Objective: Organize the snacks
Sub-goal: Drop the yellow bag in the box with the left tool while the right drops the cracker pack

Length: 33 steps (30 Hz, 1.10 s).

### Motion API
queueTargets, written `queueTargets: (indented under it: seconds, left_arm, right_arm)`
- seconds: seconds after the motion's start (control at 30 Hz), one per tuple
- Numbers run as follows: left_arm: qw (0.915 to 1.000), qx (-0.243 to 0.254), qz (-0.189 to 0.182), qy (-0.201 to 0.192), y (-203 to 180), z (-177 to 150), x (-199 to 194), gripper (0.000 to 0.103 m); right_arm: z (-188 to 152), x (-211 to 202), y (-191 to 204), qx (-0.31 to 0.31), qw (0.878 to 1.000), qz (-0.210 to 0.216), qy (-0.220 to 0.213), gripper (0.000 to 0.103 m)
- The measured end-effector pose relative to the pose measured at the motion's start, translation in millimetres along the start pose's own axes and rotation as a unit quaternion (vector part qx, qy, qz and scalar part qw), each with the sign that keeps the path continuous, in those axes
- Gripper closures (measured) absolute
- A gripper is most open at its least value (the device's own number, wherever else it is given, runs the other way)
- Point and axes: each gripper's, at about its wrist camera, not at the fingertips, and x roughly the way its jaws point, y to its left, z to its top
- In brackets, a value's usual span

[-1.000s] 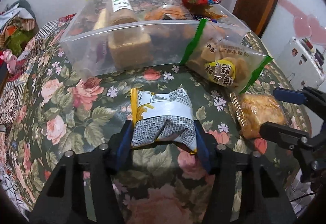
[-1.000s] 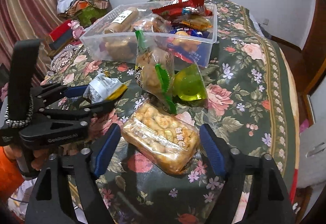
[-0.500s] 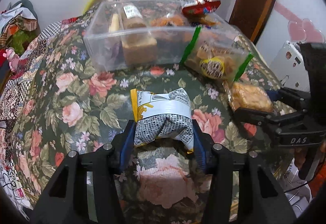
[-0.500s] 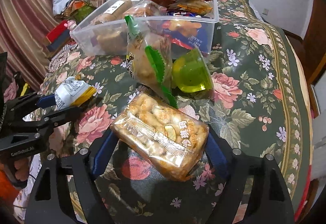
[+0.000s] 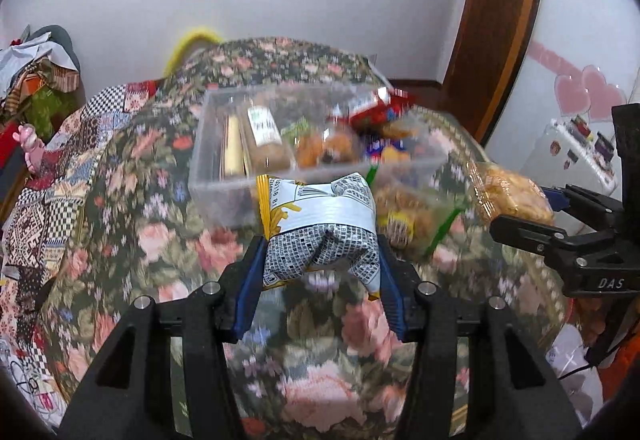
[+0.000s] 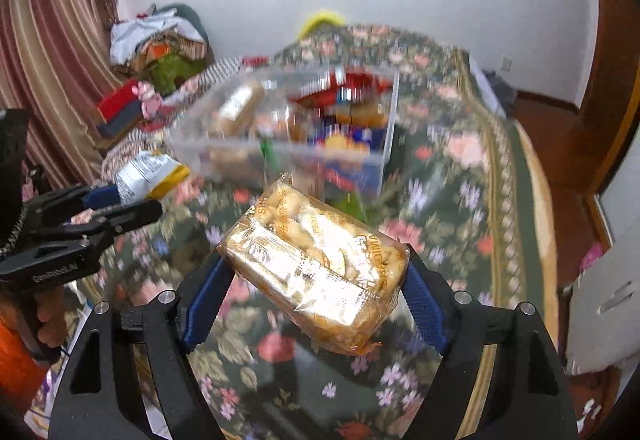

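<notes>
My left gripper (image 5: 320, 260) is shut on a white, grey and yellow snack packet (image 5: 320, 224), held up off the flowered table. The right wrist view shows this packet (image 6: 148, 175) at the left, in the left gripper (image 6: 132, 199). My right gripper (image 6: 314, 280) is shut on a clear-wrapped golden pastry pack (image 6: 320, 248), also held in the air. In the left wrist view that pack (image 5: 508, 191) and the right gripper (image 5: 520, 211) are at the right. Beyond both stands a clear plastic box (image 5: 224, 175) (image 6: 384, 135) holding several snacks.
A green-edged bag of snacks (image 5: 408, 211) leans on the box's near side. The flowered tablecloth (image 5: 152, 240) covers the round table. Piled clothes (image 6: 160, 51) lie at the far left, a wooden door frame (image 5: 500, 19) stands at the right. A person's hand (image 6: 48, 320) grips the left handle.
Both grippers have risen with their packs. The pastry pack, lying on the cloth between the right jaws a second ago, is now clamped and lifted. The box appears lower and farther.
</notes>
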Motion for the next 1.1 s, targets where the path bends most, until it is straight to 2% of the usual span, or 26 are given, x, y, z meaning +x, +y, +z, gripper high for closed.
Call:
queueTargets:
  seconds: [0.3,0.6,0.77,1.1]
  left_arm:
    - [0.9996,-0.004,0.009,-0.026,8.1,43.1,10.1,0.051]
    - [0.9999,-0.015,0.006,-0.005,23.4,76.2,54.6,0.051]
    - [0.9998,-0.013,0.011,0.001,25.7,91.3,76.4,0.051]
    - [0.9996,-0.007,0.02,0.018,22.7,103.1,108.1,0.05]
  right_arm:
    - [42.9,9.2,3.4,-0.005,0.999,0.003,-0.039,0.024]
    - [73.8,63.9,0.8,-0.014,1.0,0.006,-0.01,0.024]
    - [81.7,80.7,4.4,-0.034,0.999,-0.001,-0.001,0.024]
    - [87.0,101.2,-4.4,-0.022,1.0,0.004,0.005,0.024]
